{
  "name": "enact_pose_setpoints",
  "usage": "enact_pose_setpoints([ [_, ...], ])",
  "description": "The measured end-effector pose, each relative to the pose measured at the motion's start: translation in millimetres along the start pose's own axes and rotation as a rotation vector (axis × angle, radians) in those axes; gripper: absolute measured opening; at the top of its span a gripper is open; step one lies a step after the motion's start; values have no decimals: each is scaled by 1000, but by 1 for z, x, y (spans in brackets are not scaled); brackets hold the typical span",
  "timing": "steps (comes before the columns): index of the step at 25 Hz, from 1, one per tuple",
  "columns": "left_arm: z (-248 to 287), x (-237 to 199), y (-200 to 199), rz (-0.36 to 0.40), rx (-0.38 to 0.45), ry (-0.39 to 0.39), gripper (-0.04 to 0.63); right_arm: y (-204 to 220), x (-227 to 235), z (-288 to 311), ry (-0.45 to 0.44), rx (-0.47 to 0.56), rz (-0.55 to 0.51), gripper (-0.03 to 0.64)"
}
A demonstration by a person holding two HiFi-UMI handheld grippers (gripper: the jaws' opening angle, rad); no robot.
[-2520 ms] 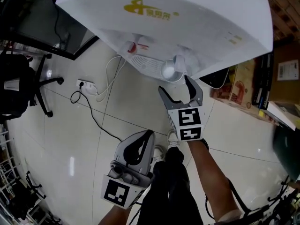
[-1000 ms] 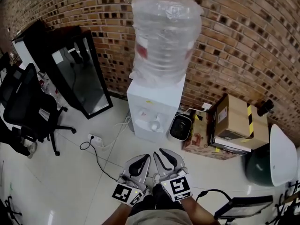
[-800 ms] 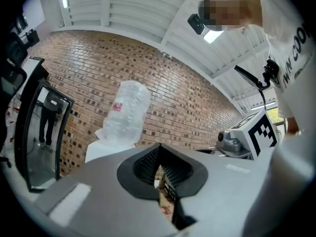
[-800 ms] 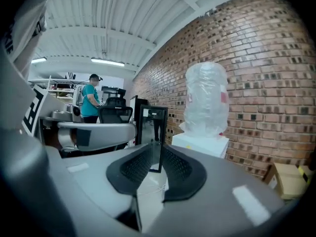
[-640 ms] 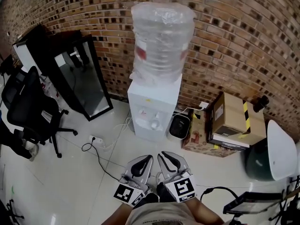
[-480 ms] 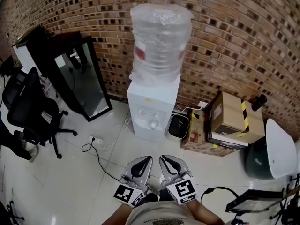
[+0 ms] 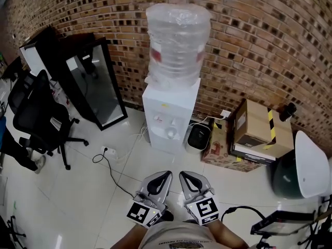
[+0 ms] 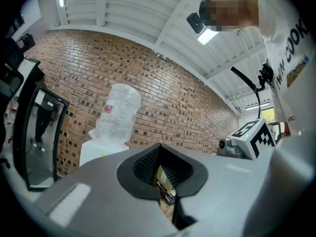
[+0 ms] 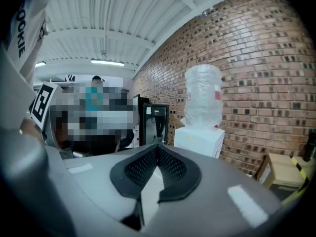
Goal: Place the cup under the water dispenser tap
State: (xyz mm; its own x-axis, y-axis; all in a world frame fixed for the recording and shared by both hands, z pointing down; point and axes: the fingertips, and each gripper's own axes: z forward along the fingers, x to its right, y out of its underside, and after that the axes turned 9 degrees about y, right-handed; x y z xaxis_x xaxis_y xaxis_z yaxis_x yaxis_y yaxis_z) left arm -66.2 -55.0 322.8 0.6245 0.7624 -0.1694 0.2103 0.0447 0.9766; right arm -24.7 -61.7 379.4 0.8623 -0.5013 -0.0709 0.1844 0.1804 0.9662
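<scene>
A white water dispenser (image 7: pixel 170 115) with a clear bottle (image 7: pixel 178 38) on top stands against the brick wall. A small white cup (image 7: pixel 170 133) sits in its tap recess. Both grippers are far back from it, side by side at the bottom of the head view. My left gripper (image 7: pixel 167 174) is shut and holds nothing, its pads meeting in the left gripper view (image 8: pixel 159 145). My right gripper (image 7: pixel 182 174) is also shut and empty, with its tips together (image 9: pixel 158 145). The dispenser shows at the left of the left gripper view (image 8: pixel 98 151) and ahead to the right in the right gripper view (image 9: pixel 200 138).
A black office chair (image 7: pixel 35 119) and a black-framed glass panel (image 7: pixel 96 82) stand at the left. A power strip (image 7: pixel 108 151) with cables lies on the tiled floor. Right of the dispenser are a small black appliance (image 7: pixel 197 137), cardboard boxes (image 7: pixel 257 131) and a white chair (image 7: pixel 310 165).
The right gripper stood open right by the cup at the dispenser; now both grippers are drawn back far from it, and the cup stays in the recess. They slid lower in view.
</scene>
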Motion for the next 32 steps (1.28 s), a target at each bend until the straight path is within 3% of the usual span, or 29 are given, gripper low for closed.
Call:
enact_pose_setpoints([
  [21,-20,206,45,36,-73,-58,-8,50,22,-208,-58,51,99,6],
  [32,-53,236,29,58,-48,-98,-8,42,-9,-240,-127,75,78,5],
])
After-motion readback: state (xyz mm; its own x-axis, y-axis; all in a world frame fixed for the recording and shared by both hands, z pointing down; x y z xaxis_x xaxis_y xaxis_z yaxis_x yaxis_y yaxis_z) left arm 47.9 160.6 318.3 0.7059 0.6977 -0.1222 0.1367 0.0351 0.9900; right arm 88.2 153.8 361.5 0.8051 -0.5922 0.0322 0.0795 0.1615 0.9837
